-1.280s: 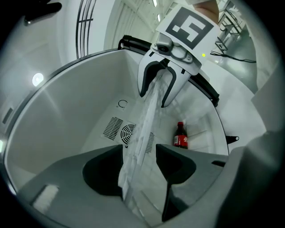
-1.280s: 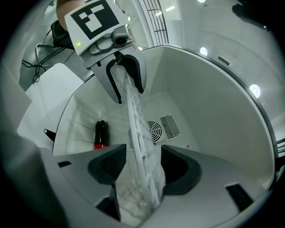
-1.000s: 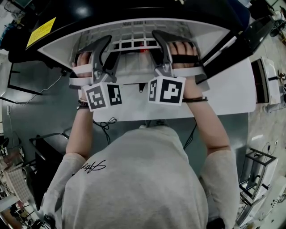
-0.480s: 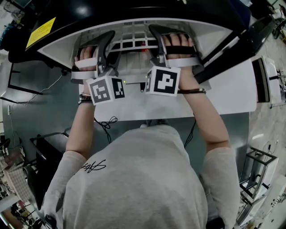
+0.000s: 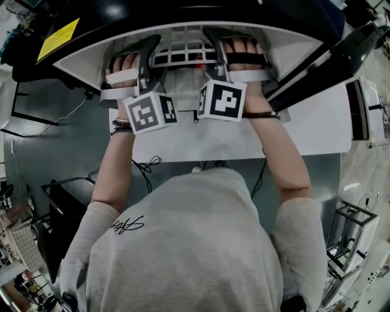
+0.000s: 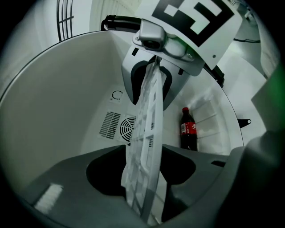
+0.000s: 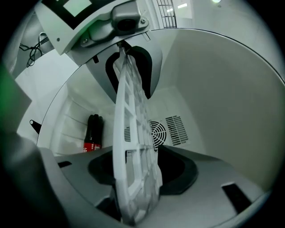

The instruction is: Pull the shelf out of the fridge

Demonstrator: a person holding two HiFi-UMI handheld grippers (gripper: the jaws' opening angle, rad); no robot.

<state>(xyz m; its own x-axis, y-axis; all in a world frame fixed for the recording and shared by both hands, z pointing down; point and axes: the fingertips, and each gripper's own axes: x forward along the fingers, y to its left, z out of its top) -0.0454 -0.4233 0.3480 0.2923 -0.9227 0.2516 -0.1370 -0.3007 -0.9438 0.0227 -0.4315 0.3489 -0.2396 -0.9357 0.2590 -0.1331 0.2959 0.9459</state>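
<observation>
Head view
- fridge [image 5: 183,13]: black outside, white inside, opening faces the person, sits on white surface [image 5: 311,131]
- shelf [image 5: 183,56]: white grid, inside the fridge at the front of the opening, between the two arms
- left hand-held gripper [image 5: 148,60]: reaches into the opening, on the shelf's left part; marker cube [image 5: 150,111] outside the fridge
- right hand-held gripper [image 5: 218,52]: reaches in beside it, on the shelf's right part
- yellow label [image 5: 59,39]: on fridge top, left side; print too small to read

Left gripper view
- jaws: pinching the shelf, grid seen edge-on, runs from between the jaws up to the right hand-held gripper opposite
- bottle [image 6: 188,130]: dark, red label, inside the fridge by a ribbed wall, apart from the shelf
- fan vent [image 6: 127,128]: round, on the back wall, partly behind the shelf

Right gripper view
- jaws: pressed onto the shelf edge, grid stands between them
- far end of shelf: in the left hand-held gripper's jaws
- bottle: left of the shelf, not touching it
- fan vent: right of the shelf, slotted grille beside it
</observation>
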